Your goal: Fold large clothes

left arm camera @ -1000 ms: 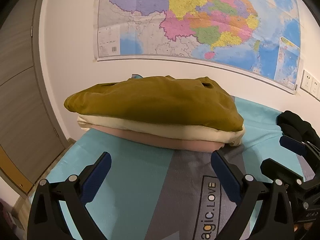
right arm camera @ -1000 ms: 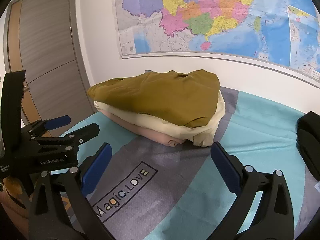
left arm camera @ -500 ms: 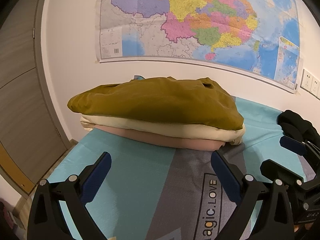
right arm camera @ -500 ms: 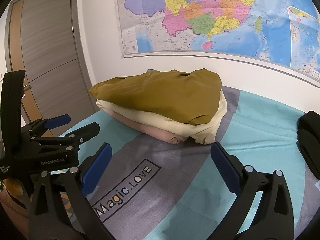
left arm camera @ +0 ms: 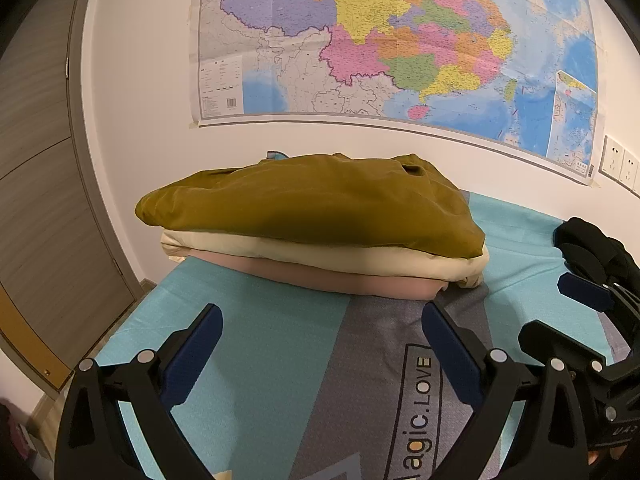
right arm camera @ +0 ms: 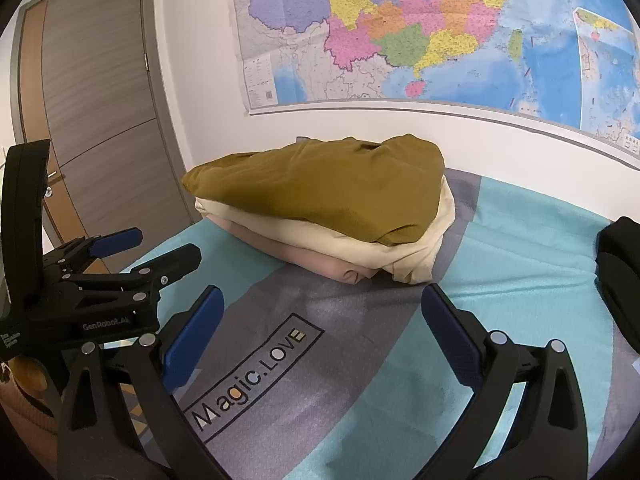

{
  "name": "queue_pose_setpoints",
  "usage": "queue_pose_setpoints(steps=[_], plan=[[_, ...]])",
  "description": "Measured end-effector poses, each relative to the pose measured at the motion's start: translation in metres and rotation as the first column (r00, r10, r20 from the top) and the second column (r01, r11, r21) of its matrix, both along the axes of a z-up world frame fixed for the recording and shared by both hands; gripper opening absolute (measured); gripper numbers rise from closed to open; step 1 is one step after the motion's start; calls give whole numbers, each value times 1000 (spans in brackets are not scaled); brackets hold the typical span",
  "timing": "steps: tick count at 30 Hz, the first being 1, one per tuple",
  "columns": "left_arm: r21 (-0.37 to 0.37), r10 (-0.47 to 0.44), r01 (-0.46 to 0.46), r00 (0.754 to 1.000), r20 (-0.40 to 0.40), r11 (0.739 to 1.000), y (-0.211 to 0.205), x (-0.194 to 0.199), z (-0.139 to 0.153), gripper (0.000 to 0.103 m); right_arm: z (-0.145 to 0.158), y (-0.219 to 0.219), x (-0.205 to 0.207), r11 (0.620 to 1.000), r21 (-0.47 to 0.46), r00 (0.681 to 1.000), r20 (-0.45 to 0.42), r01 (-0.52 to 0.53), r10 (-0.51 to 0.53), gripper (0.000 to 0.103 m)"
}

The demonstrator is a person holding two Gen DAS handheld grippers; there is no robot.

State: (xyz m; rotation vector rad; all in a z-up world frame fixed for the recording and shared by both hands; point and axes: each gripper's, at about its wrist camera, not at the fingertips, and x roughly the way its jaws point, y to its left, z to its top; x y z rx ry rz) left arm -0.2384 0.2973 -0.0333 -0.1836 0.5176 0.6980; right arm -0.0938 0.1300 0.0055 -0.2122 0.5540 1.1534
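Three folded garments (left arm camera: pixel 316 236) sit stacked on the bed (left arm camera: pixel 272 360) by the wall. From left to right, left gripper (left arm camera: pixel 320 344) and right gripper (right arm camera: pixel 320 328) hover empty, fingers apart. Farther right, a black garment (right arm camera: pixel 618 280) apparently awaits folding.

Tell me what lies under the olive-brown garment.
Under the olive-brown garment: a folded cream garment, then a pink one, on the bedcover. Their covered parts cannot be seen.
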Motion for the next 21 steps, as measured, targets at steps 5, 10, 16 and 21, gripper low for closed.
queue_pose_setpoints(steps=[5,10,16,21], plan=[[6,-1,1,1000,-1,1000,-3,0,0,96,1,-2,-1,1000,4,1000,-3,4,-4,97],[9,-1,1,1000,-1,1000,-4,0,0,96,1,-4,-1,1000,7,1000,-2,7,-7,97],[15,-3,3,1000,-4,1000,-7,0,0,96,1,-3,-1,1000,6,1000,-2,6,-6,97],[18,-7,8,1000,-8,1000,-9,0,-1,96,1,-5,0,1000,9,1000,-5,7,-7,97]])
